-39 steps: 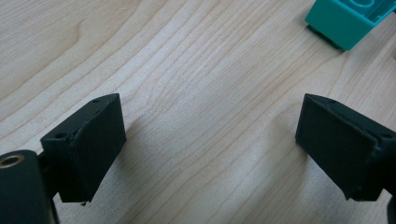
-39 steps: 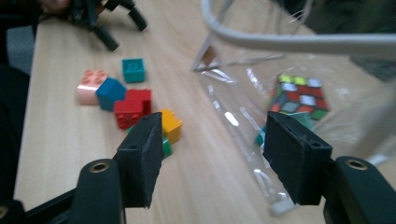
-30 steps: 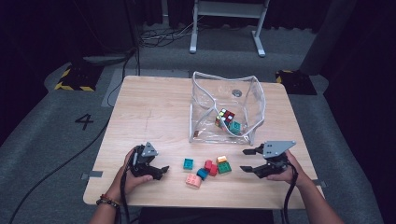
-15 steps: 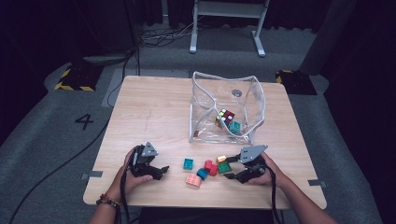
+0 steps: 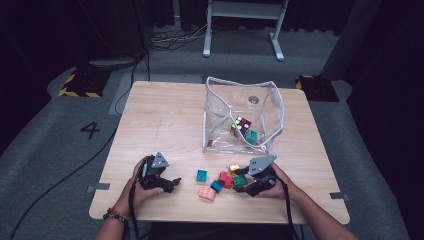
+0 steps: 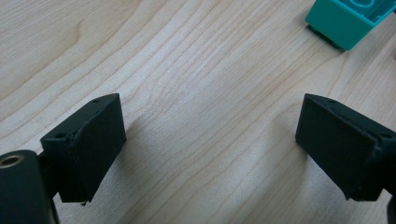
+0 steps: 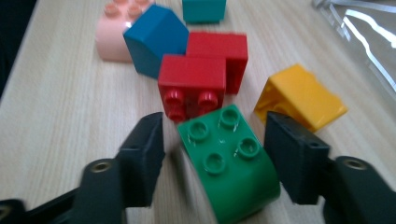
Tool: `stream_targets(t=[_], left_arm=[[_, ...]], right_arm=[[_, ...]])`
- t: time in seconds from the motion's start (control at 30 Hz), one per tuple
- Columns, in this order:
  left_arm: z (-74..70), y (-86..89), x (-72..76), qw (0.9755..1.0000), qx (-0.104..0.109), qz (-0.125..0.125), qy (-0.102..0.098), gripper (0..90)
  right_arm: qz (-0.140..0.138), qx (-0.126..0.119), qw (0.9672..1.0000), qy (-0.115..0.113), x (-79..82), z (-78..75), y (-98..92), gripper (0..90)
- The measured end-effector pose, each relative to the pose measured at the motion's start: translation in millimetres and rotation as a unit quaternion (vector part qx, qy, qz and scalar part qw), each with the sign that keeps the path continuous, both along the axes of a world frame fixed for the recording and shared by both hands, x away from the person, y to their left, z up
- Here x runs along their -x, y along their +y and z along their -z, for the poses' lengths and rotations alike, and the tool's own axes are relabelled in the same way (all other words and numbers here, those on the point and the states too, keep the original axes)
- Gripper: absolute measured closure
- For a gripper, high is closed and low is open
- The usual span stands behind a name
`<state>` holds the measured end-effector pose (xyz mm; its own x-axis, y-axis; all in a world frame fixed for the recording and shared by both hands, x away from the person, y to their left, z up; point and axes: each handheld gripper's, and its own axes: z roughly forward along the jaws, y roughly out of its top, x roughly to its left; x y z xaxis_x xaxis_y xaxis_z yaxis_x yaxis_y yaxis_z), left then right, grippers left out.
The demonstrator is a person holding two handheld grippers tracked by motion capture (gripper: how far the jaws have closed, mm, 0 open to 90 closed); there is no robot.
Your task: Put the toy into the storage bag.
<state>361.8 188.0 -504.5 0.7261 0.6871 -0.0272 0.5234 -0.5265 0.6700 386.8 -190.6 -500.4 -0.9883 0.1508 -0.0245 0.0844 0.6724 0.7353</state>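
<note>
A green brick (image 7: pixel 229 163) lies on the wooden table (image 5: pixel 165 120), studs up, between the jaws of my right gripper (image 7: pixel 212 144). Those jaws have just been closing; a small gap still shows between the left jaw and the brick. In the high view my right gripper (image 5: pixel 236 181) sits at the right end of a cluster of bricks. Beyond the green brick lie two red bricks (image 7: pixel 205 70), a yellow one (image 7: pixel 299 95), a blue one (image 7: pixel 156 39) and a pink one (image 7: pixel 114 28). My left gripper (image 5: pixel 172 185) rests open on bare wood (image 6: pixel 210 149).
A clear plastic bag (image 5: pixel 260 95) stands open behind the bricks, with a puzzle cube (image 5: pixel 240 125) and a teal brick (image 5: pixel 251 135) inside. Another teal brick (image 5: pixel 201 175) lies between the two grippers, also at the top right of the left gripper view (image 6: pixel 345 21).
My right gripper has moved left and down from the table's right side to the brick cluster, and its jaws now straddle the green brick. The left gripper has stayed put.
</note>
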Motion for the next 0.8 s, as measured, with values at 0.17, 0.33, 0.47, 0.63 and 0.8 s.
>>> stream_targets(t=[0.17, 0.33, 0.47, 0.63, 0.8], left_arm=[[0.0, 0.0, 0.0, 1.0, 0.0, 0.0, 0.0, 8.5], [-0.1, 0.0, 0.0, 1.0, 0.0, 0.0, -0.001, 8.5], [0.0, -0.1, 0.1, 1.0, 0.001, -0.001, 0.001, 8.5], [0.0, 0.0, 0.0, 1.0, 0.0, 0.0, 0.0, 8.5], [0.0, -0.1, 0.1, 1.0, 0.0, -0.001, -0.001, 8.5]], right_arm=[[-0.003, -0.002, 1.0, 0.002, 1.8, -0.2, -5.4, 56.7], [0.009, -0.005, 0.9999, 0.002, 3.3, -0.1, -12.4, 59.0], [0.025, -0.008, 0.9996, 0.0, 4.5, -2.3, -19.0, 59.1], [0.065, -0.02, 0.9977, 0.004, 4.1, -12.9, -39.2, 59.1], [0.107, -0.029, 0.9938, -0.009, 2.2, -21.3, -60.4, 59.2]])
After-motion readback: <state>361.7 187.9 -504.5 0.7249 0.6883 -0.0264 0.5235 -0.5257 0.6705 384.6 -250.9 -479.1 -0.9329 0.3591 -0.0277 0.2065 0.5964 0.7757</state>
